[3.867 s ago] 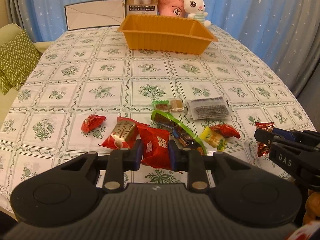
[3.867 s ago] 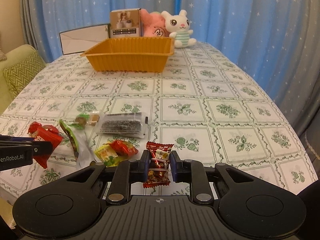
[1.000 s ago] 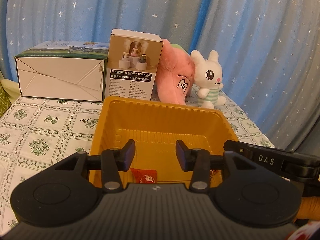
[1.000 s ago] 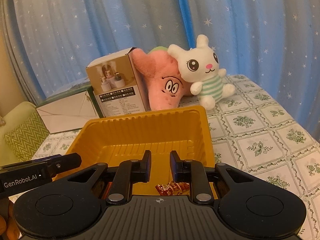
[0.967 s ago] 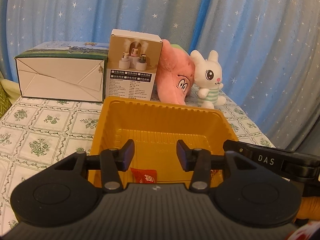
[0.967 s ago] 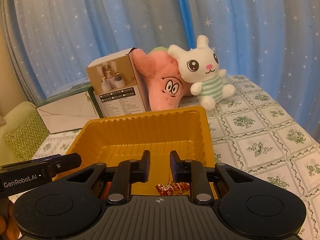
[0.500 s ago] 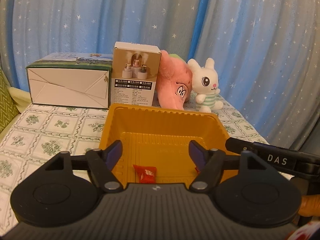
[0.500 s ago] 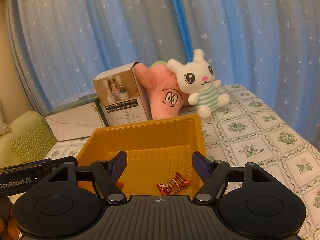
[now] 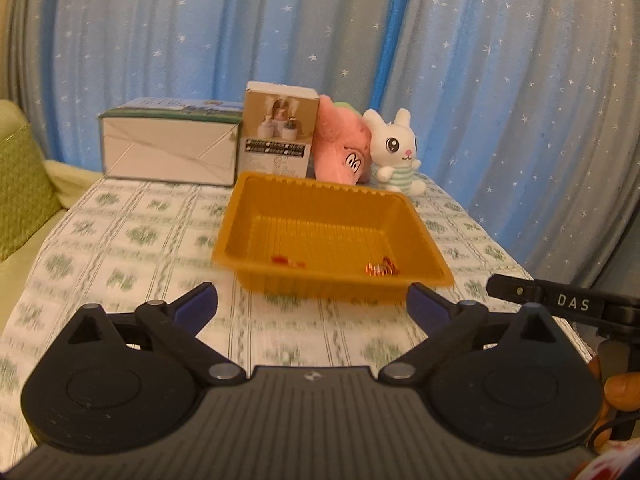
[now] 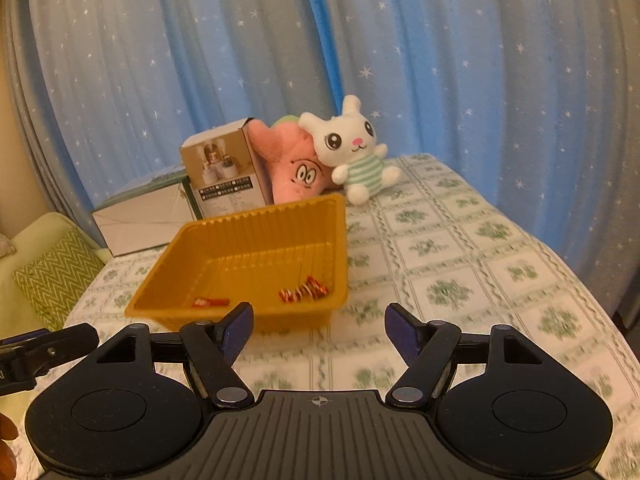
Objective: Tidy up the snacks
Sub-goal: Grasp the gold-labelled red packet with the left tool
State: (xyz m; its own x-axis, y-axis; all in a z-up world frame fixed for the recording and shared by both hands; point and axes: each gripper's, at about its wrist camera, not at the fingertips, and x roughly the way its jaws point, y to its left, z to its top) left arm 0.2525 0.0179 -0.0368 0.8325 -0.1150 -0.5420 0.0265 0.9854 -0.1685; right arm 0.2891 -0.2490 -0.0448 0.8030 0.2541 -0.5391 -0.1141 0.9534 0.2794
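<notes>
Blue star-printed curtains [image 9: 160,40] close off everything beyond the table, which wears a white cloth with green floral squares [image 10: 460,240]. Both my claws sit above the near part of that cloth, short of the orange ribbed plastic tray [image 9: 320,208].

Left claw [image 9: 312,306]: fingers spread wide, blue pads showing, nothing between them. Right claw [image 10: 318,330]: fingers likewise wide apart, nothing held. (Cloth just ahead of both is motion-blurred.)

Snacks: two pieces lie on the tray floor near its front wall. Flat red wrapped snack [image 10: 211,302] lies ahead and left of my right claw; crinkled red-and-gold wrapped candy [image 10: 303,292] lies to its right, the two well apart. From the left claw, the same pair sits straight ahead, red one [image 9: 287,261] left, crinkled one [image 9: 381,269] right.

Beyond the tray, touching or nearly so: tan carton with product photo [image 9: 278,132], pink star-shaped plush [image 9: 340,148], white plush rabbit in striped shirt [image 9: 394,152]. Farther left, long white-and-green box [image 9: 168,148]. Green zigzag cushion [image 10: 56,272] at far left.
</notes>
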